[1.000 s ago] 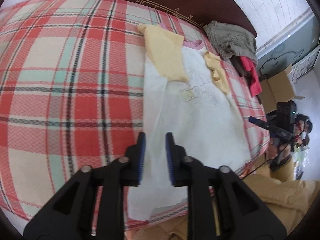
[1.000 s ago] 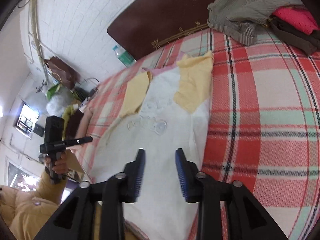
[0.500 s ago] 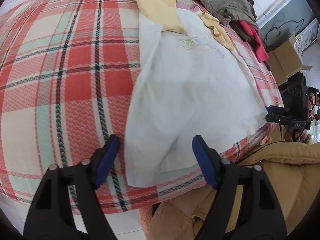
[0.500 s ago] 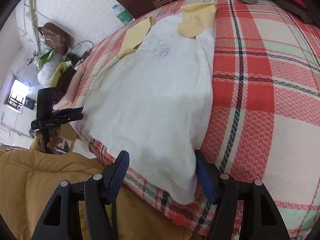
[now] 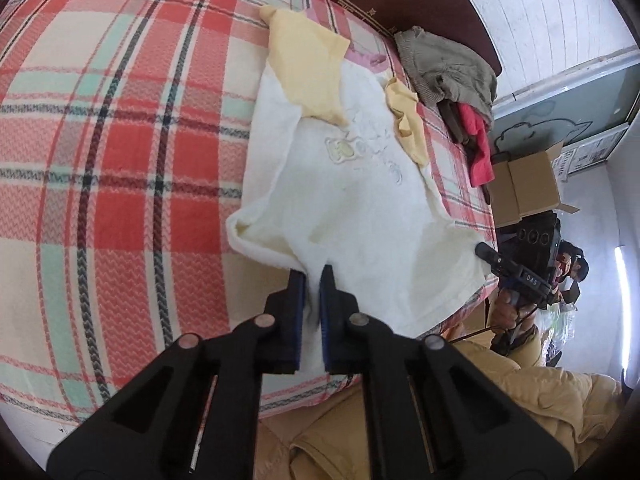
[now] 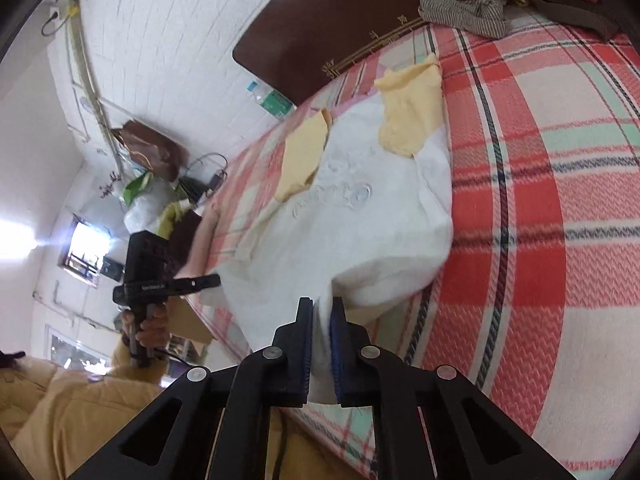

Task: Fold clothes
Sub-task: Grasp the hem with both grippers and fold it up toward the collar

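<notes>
Lengthwise, the white shirt [image 5: 352,200] lies on the bed [image 5: 120,152], yellow sleeves toward the headboard [image 6: 320,28]. Left gripper [image 5: 313,276] and right gripper [image 6: 322,308] jaws are both clamped on its hem. The cardboard box [image 5: 524,188] contents stay hidden.

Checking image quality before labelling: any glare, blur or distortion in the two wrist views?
Left wrist: strong fisheye bend, the plaid bed bulges and the corners are black; a bright strip light flares at the right edge; the shirt is sharp. Right wrist: same bend; the window blows out with a flare at left; shirt edges near the claw look smeared.
</notes>
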